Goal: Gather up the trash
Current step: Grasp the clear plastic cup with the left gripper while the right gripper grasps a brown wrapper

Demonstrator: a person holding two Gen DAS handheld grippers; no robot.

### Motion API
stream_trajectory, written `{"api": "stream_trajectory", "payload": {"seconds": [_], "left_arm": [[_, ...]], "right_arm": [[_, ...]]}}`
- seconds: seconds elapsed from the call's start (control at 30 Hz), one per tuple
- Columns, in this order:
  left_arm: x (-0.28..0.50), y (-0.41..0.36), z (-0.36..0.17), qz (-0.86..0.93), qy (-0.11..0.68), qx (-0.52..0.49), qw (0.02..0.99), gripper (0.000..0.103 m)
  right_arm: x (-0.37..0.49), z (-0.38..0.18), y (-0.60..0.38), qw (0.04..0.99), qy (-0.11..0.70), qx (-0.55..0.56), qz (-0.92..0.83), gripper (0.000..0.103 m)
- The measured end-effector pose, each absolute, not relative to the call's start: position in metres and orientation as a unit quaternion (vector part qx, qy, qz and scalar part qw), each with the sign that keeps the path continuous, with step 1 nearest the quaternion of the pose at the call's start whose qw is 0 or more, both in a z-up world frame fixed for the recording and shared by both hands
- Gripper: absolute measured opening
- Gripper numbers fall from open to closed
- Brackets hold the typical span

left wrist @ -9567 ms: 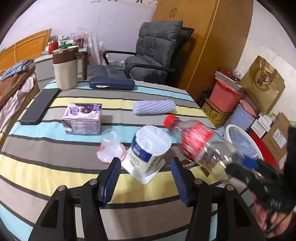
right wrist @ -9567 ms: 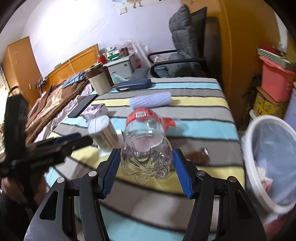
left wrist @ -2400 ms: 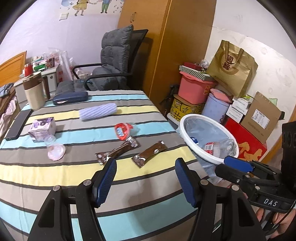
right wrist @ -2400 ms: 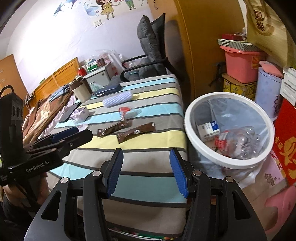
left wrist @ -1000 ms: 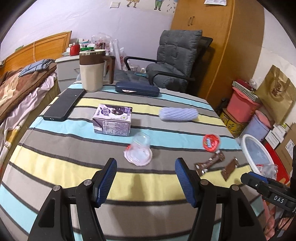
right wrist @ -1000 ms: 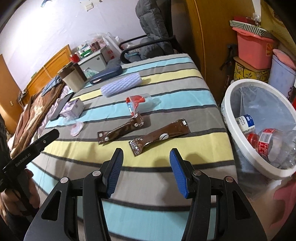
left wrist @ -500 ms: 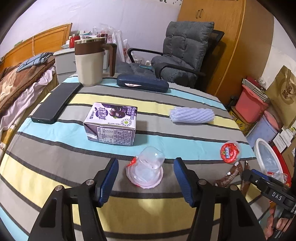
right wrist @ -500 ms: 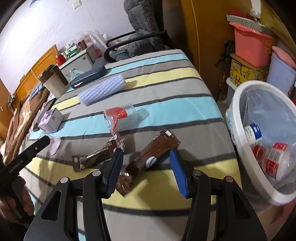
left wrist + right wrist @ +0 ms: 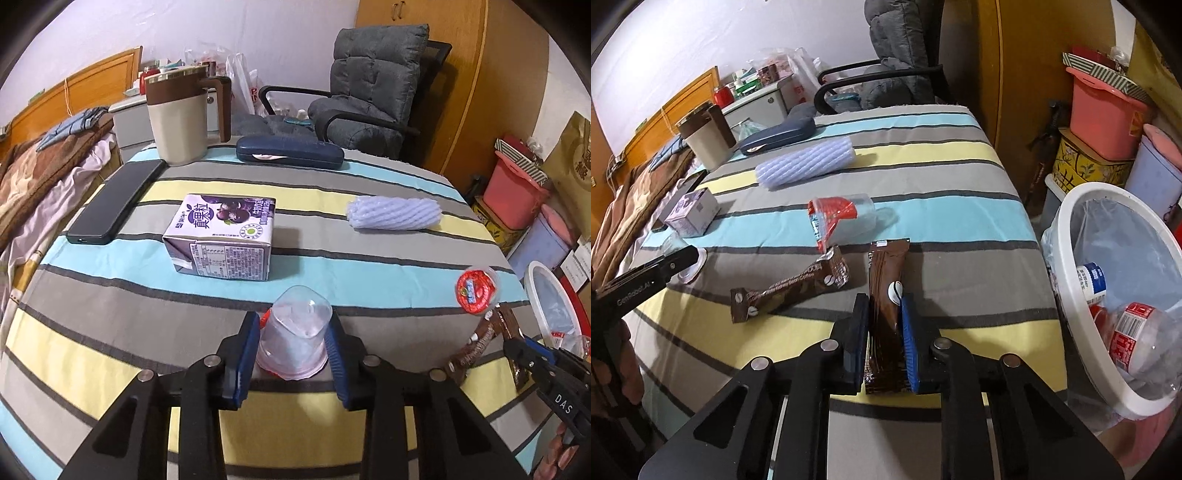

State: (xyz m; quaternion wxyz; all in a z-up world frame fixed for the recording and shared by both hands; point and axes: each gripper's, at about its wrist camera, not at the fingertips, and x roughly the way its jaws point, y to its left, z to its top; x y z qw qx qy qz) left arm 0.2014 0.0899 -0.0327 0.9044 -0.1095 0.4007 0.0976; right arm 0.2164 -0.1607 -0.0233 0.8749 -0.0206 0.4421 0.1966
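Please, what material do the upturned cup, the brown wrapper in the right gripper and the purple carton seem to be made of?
Upturned cup: thin clear plastic, glossy; the striped cloth shows through it. Brown wrapper: probably plastic or foil film, shiny; it creases between the pads. Purple carton: coated paperboard, apparently, with printed faces and folded, sharp edges.

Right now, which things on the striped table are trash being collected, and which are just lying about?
Trash: clear upturned plastic cup, two brown snack wrappers, red-lidded clear cup, purple drink carton; white bin.
Lying about: beige lidded mug, black phone, navy case.
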Motion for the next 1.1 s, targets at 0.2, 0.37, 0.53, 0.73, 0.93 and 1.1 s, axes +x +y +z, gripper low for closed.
{"api": "stream_trajectory", "payload": {"seconds": [0.2,0.37,0.53,0.73,0.93,1.1], "left_arm": [[0.182,0.076,-0.021,0.093,0.393,-0.103,0.909,0.036],[0.163,0.061,-0.010,0.081,0.385,-0.100,0.914,0.036],[0.145,0.047,-0.001,0.072,0.377,-0.095,0.918,0.036],[0.124,0.033,0.007,0.060,0.369,-0.089,0.923,0.036],[0.109,0.019,0.013,0.044,0.365,-0.081,0.927,0.036],[0.103,0.010,0.017,0.036,0.362,-0.076,0.928,0.036]], "right_arm": [[0.203,-0.016,-0.163,0.878,0.431,-0.013,0.207,0.019],[0.190,-0.008,-0.164,0.881,0.420,-0.008,0.217,0.019],[0.176,0.001,-0.166,0.883,0.409,-0.005,0.229,0.019],[0.160,0.010,-0.167,0.885,0.397,-0.008,0.244,0.019],[0.148,0.016,-0.168,0.888,0.385,-0.010,0.252,0.019],[0.143,0.019,-0.171,0.890,0.379,-0.009,0.253,0.019]]}}
